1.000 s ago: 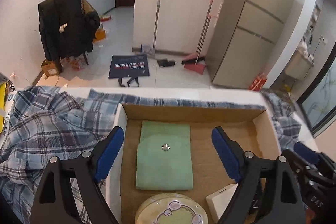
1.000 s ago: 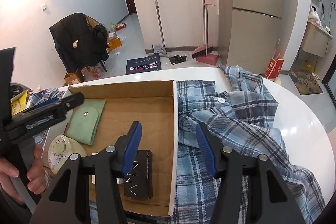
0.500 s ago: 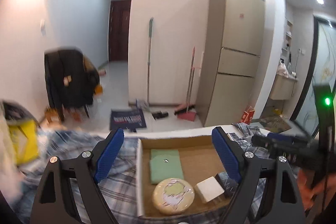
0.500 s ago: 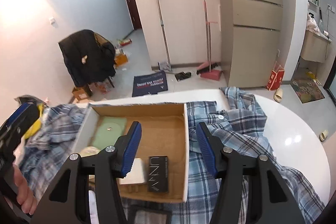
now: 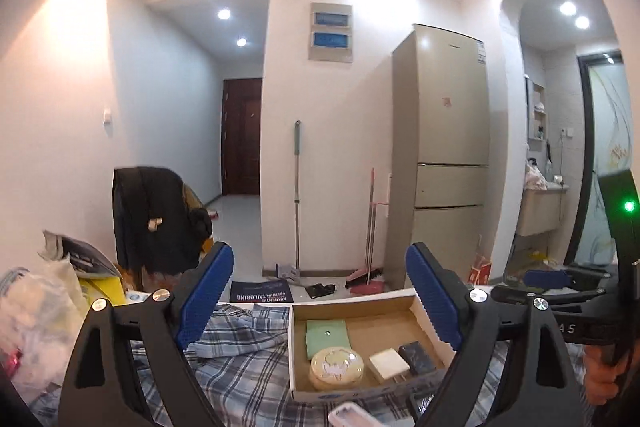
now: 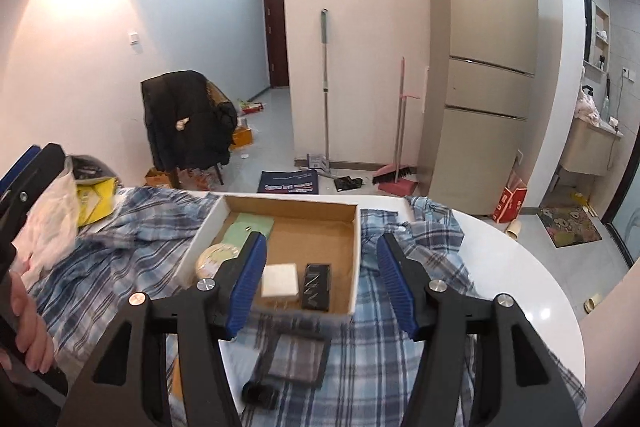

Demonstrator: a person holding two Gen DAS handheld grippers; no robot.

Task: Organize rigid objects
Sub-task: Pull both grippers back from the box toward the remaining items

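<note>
An open cardboard box (image 5: 424, 311) (image 6: 354, 247) lies on a plaid shirt on the white table. In it lie a green pouch (image 5: 326, 333) (image 6: 248, 227), a round cream tin (image 5: 337, 367) (image 6: 212, 257), a white block (image 5: 389, 364) (image 6: 280, 281) and a black box (image 5: 417, 357) (image 6: 317, 286). My left gripper (image 5: 320, 299) is open and empty, held high above and behind the box. My right gripper (image 6: 322, 283) is open and empty, above the box's near edge.
A dark flat case (image 6: 298, 355) and a small black object (image 6: 260, 395) lie on the plaid shirt (image 6: 120, 267) in front of the box. A white-pink object (image 5: 352, 417) sits at the near edge. Bags (image 5: 36, 315) are piled at the left. The table's round edge (image 6: 532, 267) runs right.
Both grippers have risen and pulled back from the box, so the box looks smaller and farther. Both stay open. The box's contents have not moved.
</note>
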